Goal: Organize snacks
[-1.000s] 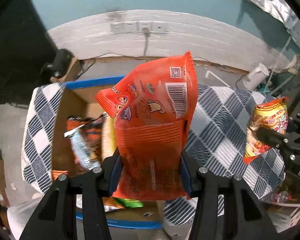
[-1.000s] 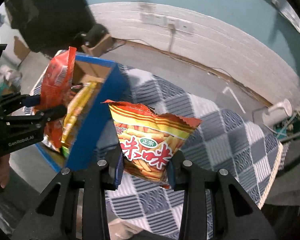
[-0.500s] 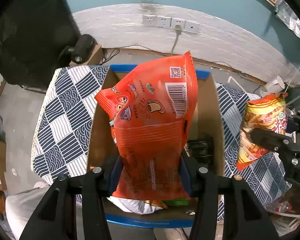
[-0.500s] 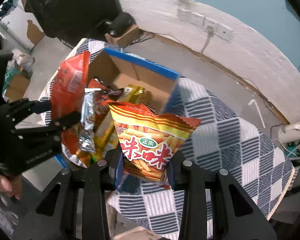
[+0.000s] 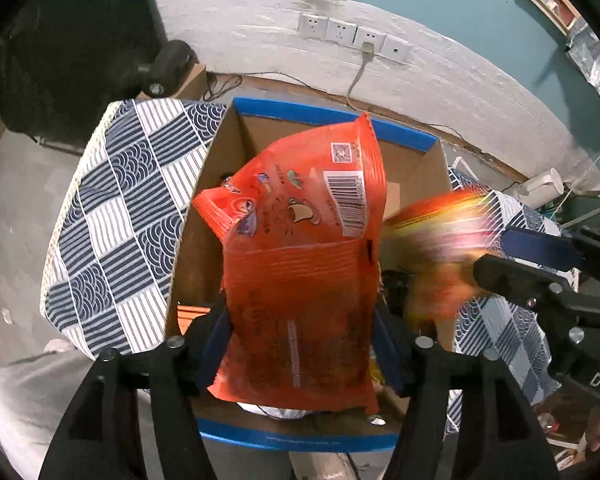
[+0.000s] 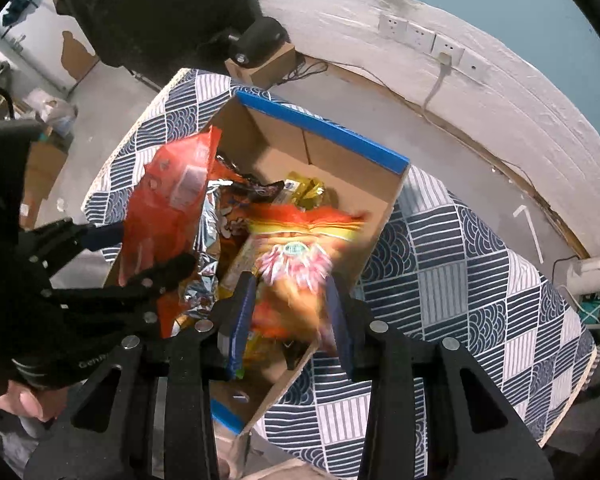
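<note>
An orange snack bag (image 5: 300, 280) hangs upright between the fingers of my left gripper (image 5: 300, 320) over the open cardboard box (image 5: 332, 120). The jaws are opening and the pads stand just off the bag's edges. The right wrist view shows the same orange bag (image 6: 164, 208) and left gripper (image 6: 144, 250) above the box's left side. A yellow-red snack bag (image 6: 296, 264) is blurred between the fingers of my right gripper (image 6: 292, 308), slipping down into the box (image 6: 324, 128) as those jaws open. From the left wrist, that bag (image 5: 432, 248) is a smear beside the right gripper (image 5: 496, 256).
Several snack packs (image 6: 300, 188) lie in the box, which has blue tape on its rim. It stands on a blue-and-white patterned cloth (image 6: 460, 260). A hand (image 6: 24, 396) holds the left gripper. Wall sockets (image 5: 352, 34) and a white fixture (image 6: 592, 272) are behind.
Both grippers have come over the box, which now fills the middle of both views. Both pairs of jaws have loosened; the orange bag sits slightly lower and the yellow-red bag drops away, blurred.
</note>
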{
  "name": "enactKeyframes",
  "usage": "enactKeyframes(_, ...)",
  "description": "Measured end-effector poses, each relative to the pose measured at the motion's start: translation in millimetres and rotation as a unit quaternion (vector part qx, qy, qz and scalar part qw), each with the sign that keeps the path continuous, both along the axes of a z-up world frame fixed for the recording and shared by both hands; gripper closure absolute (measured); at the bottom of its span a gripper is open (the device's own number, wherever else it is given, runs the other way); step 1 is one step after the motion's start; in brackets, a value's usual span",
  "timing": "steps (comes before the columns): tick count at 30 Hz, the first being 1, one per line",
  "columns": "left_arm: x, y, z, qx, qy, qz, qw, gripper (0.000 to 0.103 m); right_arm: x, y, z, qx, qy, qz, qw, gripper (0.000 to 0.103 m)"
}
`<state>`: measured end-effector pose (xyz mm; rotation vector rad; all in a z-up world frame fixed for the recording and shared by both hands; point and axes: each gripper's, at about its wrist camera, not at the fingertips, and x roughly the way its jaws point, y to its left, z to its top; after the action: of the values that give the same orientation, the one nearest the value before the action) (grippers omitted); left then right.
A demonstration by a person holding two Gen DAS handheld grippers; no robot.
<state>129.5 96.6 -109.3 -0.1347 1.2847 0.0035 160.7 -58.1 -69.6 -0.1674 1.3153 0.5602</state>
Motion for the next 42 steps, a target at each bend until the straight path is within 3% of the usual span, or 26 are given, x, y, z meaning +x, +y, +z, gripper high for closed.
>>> enactKeyframes(3,-2.8,2.0,5.6,-0.010,-0.001,0.008,0.9999,0.034,-1.7,-1.7,5.0,0.001,-0.007,-0.002,1.000,0.059)
enactKeyframes(6,-6.1,2.0,16.3,-0.020,-0.011,0.009,0.9997,0.031,-3.2,-6.1,11.3,0.001,-0.016,-0.007,1.000,0.059)
enactKeyframes(9,-9.6,0.3,25.7,-0.015,-0.022,0.011,0.9996,0.016,-7.6,-11.4,17.4,0.000,-0.022,-0.012,1.000,0.059)
enactKeyframes(20,-30.3,-0.1,67.0,0.000,-0.063,0.007,0.9980,0.016,-37.0,-34.8,45.7,-0.010,-0.078,-0.017,0.997,0.059)
enactKeyframes(25,-46.8,0.2,99.1,0.024,-0.118,0.021,0.9925,0.016,-49.8,-50.1,70.6,0.011,-0.105,-0.030,0.994,0.058)
enactKeyframes(27,-53.5,-4.6,110.1,0.044,-0.141,0.014,0.9889,0.016,-55.5,-54.8,81.1,0.015,-0.123,-0.031,0.992,0.050)
enactKeyframes(30,-62.9,-10.8,123.4,0.066,-0.173,0.007,0.9827,0.015,-65.2,-62.3,96.0,0.016,-0.158,-0.029,0.987,0.048)
enactKeyframes(42,-83.2,-16.4,147.8,0.054,-0.211,0.010,0.9759,0.015,-92.4,-93.7,122.2,0.031,-0.205,-0.037,0.978,0.040)
